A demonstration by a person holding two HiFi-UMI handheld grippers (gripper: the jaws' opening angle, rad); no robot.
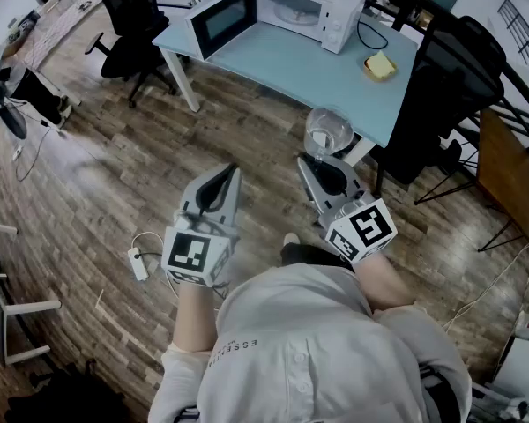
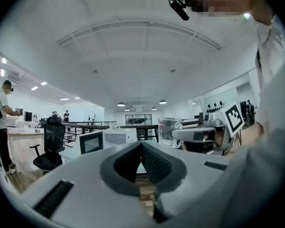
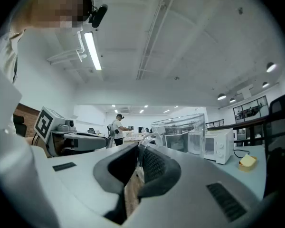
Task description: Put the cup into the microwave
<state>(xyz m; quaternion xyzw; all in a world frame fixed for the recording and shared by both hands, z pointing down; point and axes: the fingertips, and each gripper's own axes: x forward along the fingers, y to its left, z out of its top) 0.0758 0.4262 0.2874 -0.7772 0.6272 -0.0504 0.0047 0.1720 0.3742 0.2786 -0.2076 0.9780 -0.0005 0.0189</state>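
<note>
Standing on a pale blue surface (image 1: 291, 64), a white microwave (image 1: 304, 11) is seen with its door (image 1: 222, 18) swung open. The left gripper (image 1: 233, 171) is clenched shut with nothing between its jaws. The right gripper (image 1: 309, 160) is clamped on the handle of a clear cup (image 1: 328, 132), which is held in the air by the surface's near edge, well apart from the microwave.

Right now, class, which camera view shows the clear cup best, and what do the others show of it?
The right gripper view: the cup looms large, its handle pinched in the right gripper. The head view shows it small, from above; the left gripper view shows it small, side-on, off to the right.
</note>
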